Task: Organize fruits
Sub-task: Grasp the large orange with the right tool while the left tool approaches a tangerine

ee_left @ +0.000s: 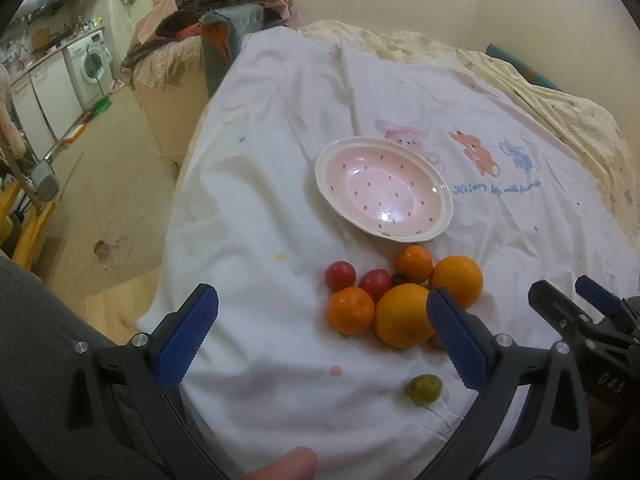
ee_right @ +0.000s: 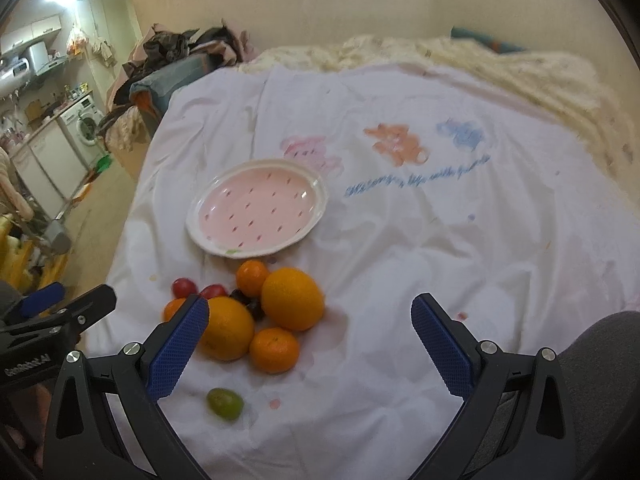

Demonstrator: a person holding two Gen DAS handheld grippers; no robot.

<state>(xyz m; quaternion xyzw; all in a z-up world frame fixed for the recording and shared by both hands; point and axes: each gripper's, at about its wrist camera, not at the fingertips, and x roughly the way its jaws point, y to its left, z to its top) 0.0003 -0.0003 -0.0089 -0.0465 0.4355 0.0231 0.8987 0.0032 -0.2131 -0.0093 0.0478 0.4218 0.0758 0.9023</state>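
A pink dotted plate (ee_left: 440, 196) (ee_right: 208, 240) lies empty on the white sheet. Just in front of it sits a cluster of fruit: two big oranges (ee_left: 402, 316) (ee_right: 292, 298), smaller mandarins (ee_left: 351, 310) (ee_right: 274, 350), two red cherry tomatoes (ee_left: 340, 275) (ee_right: 183, 287) and dark grapes (ee_right: 244, 300). A green grape (ee_left: 424, 389) (ee_right: 225, 402) lies alone nearer me. My left gripper (ee_left: 322, 330) is open, hovering over the near side of the pile. My right gripper (ee_right: 310, 340) is open too, above the sheet with the pile by its left finger. The right gripper (ee_left: 576, 300) also shows in the left wrist view.
The white sheet (ee_left: 280, 160) with cartoon prints covers a bed; a cream blanket (ee_left: 560, 108) lies along the far side by the wall. A heap of clothes (ee_left: 216, 4) stands at the bed's far left corner. Floor and a washing machine (ee_left: 90, 66) are to the left.
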